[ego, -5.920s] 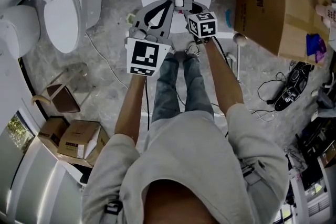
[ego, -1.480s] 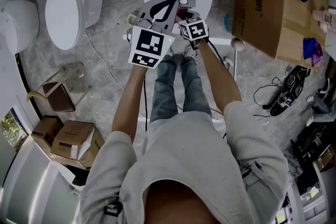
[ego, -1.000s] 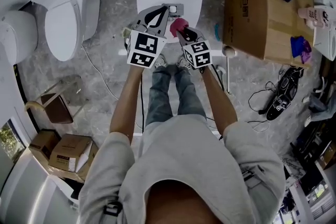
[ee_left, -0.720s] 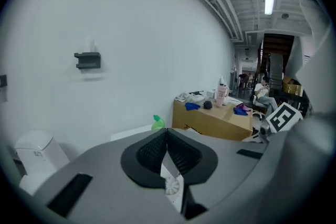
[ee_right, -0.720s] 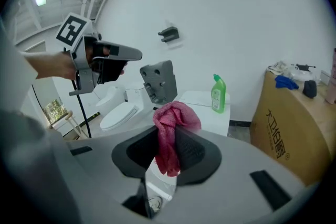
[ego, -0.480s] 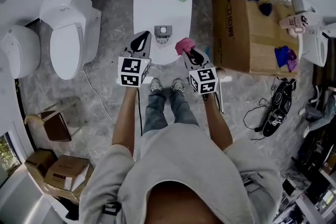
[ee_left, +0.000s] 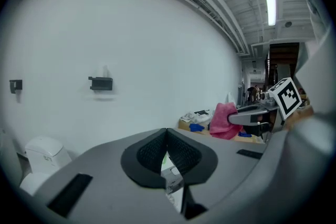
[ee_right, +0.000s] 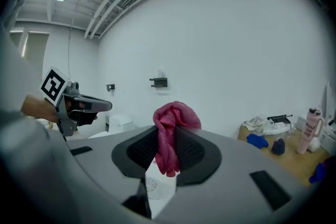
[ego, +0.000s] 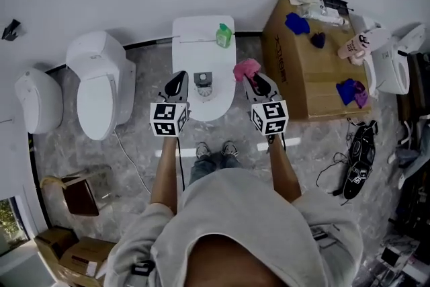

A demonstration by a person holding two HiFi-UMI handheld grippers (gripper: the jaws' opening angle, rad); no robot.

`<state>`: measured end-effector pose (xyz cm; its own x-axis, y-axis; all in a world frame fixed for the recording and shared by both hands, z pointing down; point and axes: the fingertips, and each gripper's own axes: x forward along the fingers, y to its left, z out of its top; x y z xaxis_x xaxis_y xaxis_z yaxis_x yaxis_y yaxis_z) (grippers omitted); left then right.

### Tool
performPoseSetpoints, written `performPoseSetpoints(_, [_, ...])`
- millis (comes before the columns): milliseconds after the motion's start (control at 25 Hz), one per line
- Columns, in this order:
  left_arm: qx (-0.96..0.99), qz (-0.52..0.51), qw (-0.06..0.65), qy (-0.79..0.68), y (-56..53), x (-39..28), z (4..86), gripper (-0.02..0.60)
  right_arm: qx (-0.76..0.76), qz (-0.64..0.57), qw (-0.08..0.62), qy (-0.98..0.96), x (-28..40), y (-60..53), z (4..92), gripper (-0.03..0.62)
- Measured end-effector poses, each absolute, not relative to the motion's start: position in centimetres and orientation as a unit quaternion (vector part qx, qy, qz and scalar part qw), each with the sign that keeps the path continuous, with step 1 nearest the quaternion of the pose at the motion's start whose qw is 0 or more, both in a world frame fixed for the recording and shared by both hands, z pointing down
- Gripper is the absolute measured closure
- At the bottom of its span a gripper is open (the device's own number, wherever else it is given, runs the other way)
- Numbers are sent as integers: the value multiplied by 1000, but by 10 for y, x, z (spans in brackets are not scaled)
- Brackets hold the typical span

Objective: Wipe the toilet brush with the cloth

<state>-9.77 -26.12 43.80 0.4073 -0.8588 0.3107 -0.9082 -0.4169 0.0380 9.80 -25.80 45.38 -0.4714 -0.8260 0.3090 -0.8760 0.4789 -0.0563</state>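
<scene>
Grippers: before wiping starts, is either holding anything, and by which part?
The right gripper pinches the pink cloth by its bunched lower end; the rest bulges past the tips. The left gripper is shut on nothing.

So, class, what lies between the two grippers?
In the head view, a white toilet's lid with a small grey object on it lies between the left gripper and the right gripper, which holds the pink cloth.

Right gripper [ee_right: 168,150]: jaws closed on the pink cloth [ee_right: 171,131], which bunches above the pads and hangs down between them. Left gripper [ee_right: 86,105] at far left, marker cube [ee_right: 53,85] uppermost. Behind: white wall with dark bracket [ee_right: 158,82]. At right, a box [ee_right: 298,163] bearing a pink bottle [ee_right: 312,132].
</scene>
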Motion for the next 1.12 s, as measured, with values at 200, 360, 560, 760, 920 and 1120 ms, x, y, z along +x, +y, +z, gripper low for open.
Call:
performPoseSetpoints(200, [832, 112, 90, -536, -265, -97, 416, 563, 514, 84, 102, -847, 114, -268, 422, 494])
performPoseSetpoints(360, [831, 105, 78, -540, -269, -97, 402, 563, 524, 73, 87, -844, 121, -276, 407, 494])
performPoseSetpoints(560, [829, 97, 70, -546, -273, -101, 392, 563, 528, 66, 76, -843, 123, -283, 396, 494])
performPoseSetpoints(760, [827, 92, 67, -551, -278, -108, 385, 563, 527, 60, 78, -844, 120, -289, 391, 494])
performPoseSetpoints(920, [825, 89, 65, -554, -280, -112, 383, 563, 524, 59, 81, -846, 117, -294, 389, 494])
performPoseSetpoints(1120, [822, 88, 69, -558, -278, -118, 385, 563, 523, 59, 80, -847, 113, -293, 388, 494])
